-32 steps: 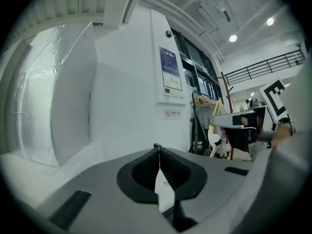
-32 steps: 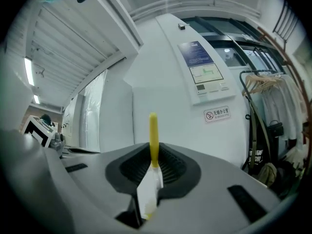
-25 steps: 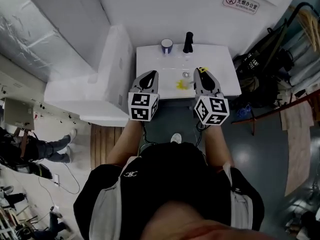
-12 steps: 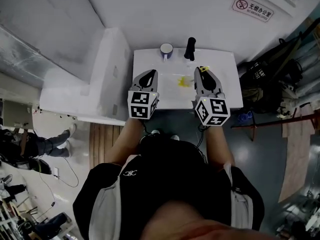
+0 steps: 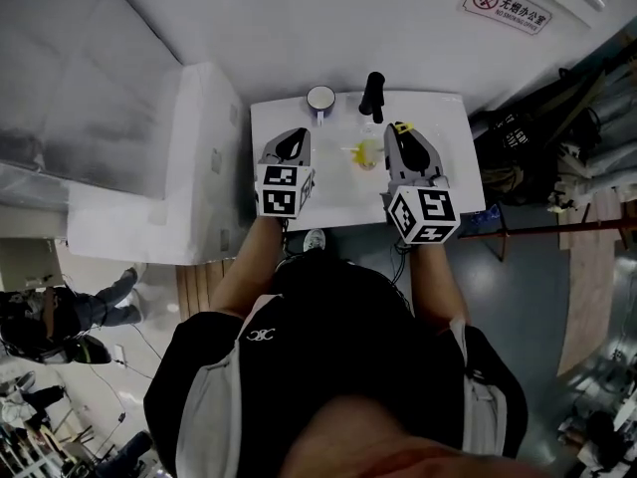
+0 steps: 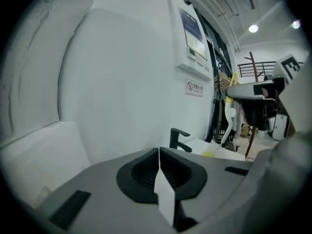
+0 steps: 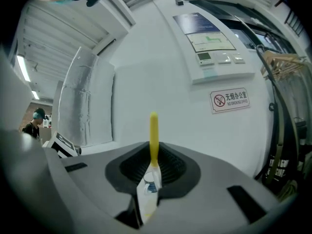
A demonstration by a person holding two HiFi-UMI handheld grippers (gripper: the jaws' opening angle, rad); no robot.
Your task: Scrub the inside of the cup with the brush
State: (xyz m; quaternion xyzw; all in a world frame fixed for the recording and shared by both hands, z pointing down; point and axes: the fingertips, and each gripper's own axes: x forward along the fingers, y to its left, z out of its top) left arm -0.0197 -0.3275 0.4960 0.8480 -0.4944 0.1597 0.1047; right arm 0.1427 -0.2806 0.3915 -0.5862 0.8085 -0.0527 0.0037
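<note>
A white cup point(image 5: 320, 98) with a dark rim stands at the back of the white sink counter point(image 5: 448, 167), left of the black tap point(image 5: 373, 93). My right gripper point(image 5: 400, 130) is shut on the brush point(image 7: 154, 130); its yellow handle end sticks up past the jaws. In the left gripper view the brush point(image 6: 231, 118) hangs from that gripper, slanting down toward a yellow patch point(image 6: 212, 153) on the sink. My left gripper point(image 5: 295, 135) hovers over the sink's left side, jaws shut with nothing between them point(image 6: 159, 150). The cup is hidden in both gripper views.
A tall white box point(image 5: 189, 157) adjoins the sink on the left. Dark bags and poles point(image 5: 537, 137) crowd the right side. A no-smoking sign point(image 5: 506, 8) hangs on the wall behind. A person point(image 5: 60, 317) stands far off at the lower left.
Both grippers have moved forward over the sink, closer to the cup and tap, the left one also sinking. The brush stays in the right gripper.
</note>
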